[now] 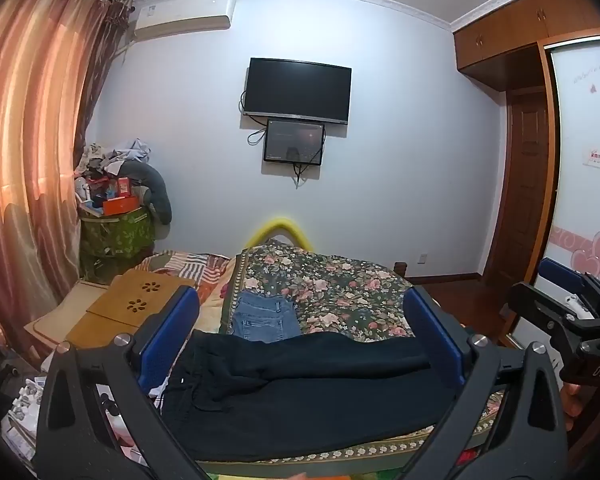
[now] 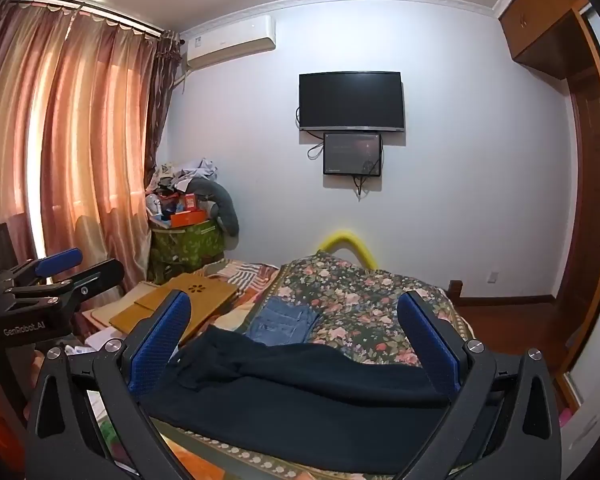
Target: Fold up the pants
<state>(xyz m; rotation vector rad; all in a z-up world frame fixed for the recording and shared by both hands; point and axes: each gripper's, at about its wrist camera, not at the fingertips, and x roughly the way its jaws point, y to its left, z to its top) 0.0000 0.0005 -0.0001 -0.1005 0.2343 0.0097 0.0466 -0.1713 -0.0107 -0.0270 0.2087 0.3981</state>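
Note:
Black pants (image 1: 300,392) lie across the near edge of a bed with a floral cover (image 1: 340,284). Their waist with a drawstring is at the left. In the right wrist view the pants (image 2: 300,392) also lie across the near edge. My left gripper (image 1: 300,336) is open and empty, held above the pants. My right gripper (image 2: 296,336) is open and empty above them too. The right gripper shows at the right edge of the left wrist view (image 1: 568,312). The left gripper shows at the left edge of the right wrist view (image 2: 56,276).
Folded blue jeans (image 1: 266,318) lie on the bed behind the black pants. A wooden lap desk (image 1: 140,304) lies at the left of the bed. A green bin piled with clutter (image 1: 116,232) stands by the curtain. A wardrobe (image 1: 580,160) stands at the right.

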